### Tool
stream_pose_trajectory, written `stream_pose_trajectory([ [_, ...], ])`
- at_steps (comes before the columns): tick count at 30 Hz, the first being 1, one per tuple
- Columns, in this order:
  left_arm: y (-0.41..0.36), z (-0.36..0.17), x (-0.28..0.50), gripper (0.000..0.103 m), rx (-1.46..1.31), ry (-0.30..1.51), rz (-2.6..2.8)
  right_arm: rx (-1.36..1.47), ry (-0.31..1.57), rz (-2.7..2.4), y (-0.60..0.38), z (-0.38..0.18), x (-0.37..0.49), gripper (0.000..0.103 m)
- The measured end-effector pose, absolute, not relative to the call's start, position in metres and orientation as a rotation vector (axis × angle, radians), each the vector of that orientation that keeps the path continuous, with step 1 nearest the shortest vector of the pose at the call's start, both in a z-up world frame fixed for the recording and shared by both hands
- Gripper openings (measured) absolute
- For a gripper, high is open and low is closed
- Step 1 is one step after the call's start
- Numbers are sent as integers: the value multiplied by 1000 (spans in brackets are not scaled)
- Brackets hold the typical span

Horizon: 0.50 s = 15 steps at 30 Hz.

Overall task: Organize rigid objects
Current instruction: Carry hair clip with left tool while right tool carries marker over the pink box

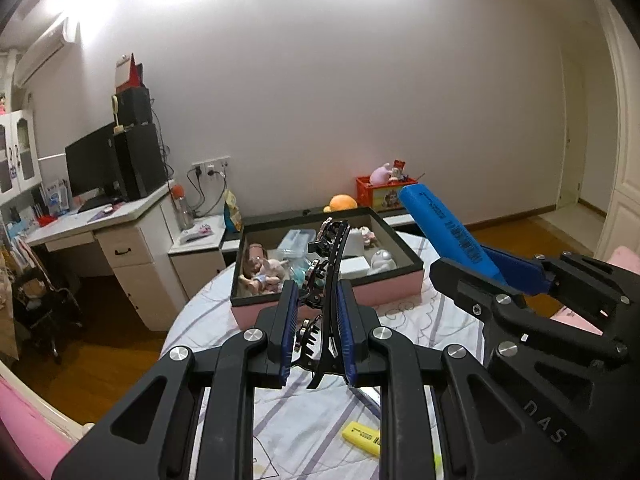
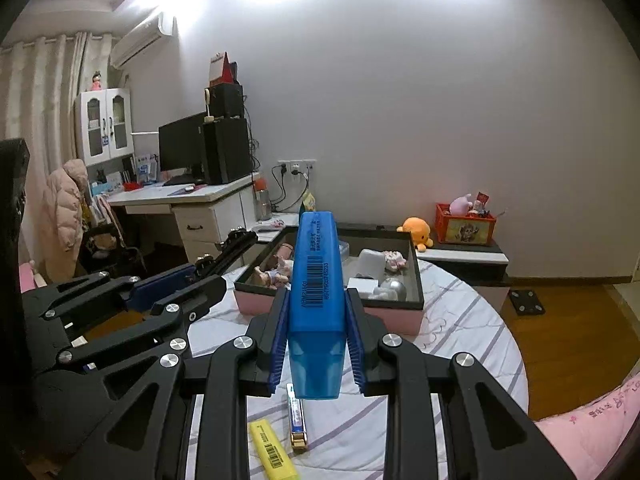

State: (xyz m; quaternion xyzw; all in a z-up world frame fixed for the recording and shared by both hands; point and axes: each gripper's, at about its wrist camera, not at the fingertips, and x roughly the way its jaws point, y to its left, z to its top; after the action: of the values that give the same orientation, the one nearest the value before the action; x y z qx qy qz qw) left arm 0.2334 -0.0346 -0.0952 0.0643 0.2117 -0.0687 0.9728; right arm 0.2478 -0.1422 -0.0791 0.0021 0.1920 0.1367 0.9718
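1. Foreground, table surface. A yellow highlighter (image 2: pixel 273 450) and a small blue-and-gold bar (image 2: pixel 297 420) lie loose on the striped tablecloth (image 2: pixel 460 320), below and behind both grippers, not yet collected.

2. Left gripper (image 1: pixel 316 320). Jaws drawn nearly together, clamped on a black hair clip (image 1: pixel 326 280). The clip's long axis runs forward along the fingers, its far end pointing toward the box.

3. Right gripper (image 2: pixel 316 328). Jaws narrowly spread, pressed on the flanks of a blue highlighter (image 2: pixel 316 276), gripped near its translucent cap. Its long axis also runs forward, the butt end projecting up and over the box's near wall.

4. Governing relation. The pink box (image 2: pixel 332 312) with dark rim stands straight ahead of both grippers and lower than the held items. The two grippers sit side by side, close together; neither is clearly nearer. Judged next move: forward and down over the near rim.

5. Box interior. Dolls (image 1: pixel 260 272) occupy the left part, white objects and a silver ball (image 2: pixel 394 288) the right; the free floor between them is narrow, so long items probably need lengthwise placement.

6. Margins. The box's near wall is the edge to clear. The space above the box is unobstructed.
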Motion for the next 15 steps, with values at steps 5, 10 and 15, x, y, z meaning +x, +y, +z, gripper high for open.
stream_pose_trajectory([
  [5, -35, -87, 230, 19, 142, 397, -125, -4, 367, 278, -140, -72, 247, 27],
  [10, -34, -83, 236, 19, 159, 387, -103, -8, 355, 287, -137, -68, 253, 27],
  [15, -37, -81, 254, 19, 182, 393, -92, -22, 356, 297, -135, -66, 267, 27],
])
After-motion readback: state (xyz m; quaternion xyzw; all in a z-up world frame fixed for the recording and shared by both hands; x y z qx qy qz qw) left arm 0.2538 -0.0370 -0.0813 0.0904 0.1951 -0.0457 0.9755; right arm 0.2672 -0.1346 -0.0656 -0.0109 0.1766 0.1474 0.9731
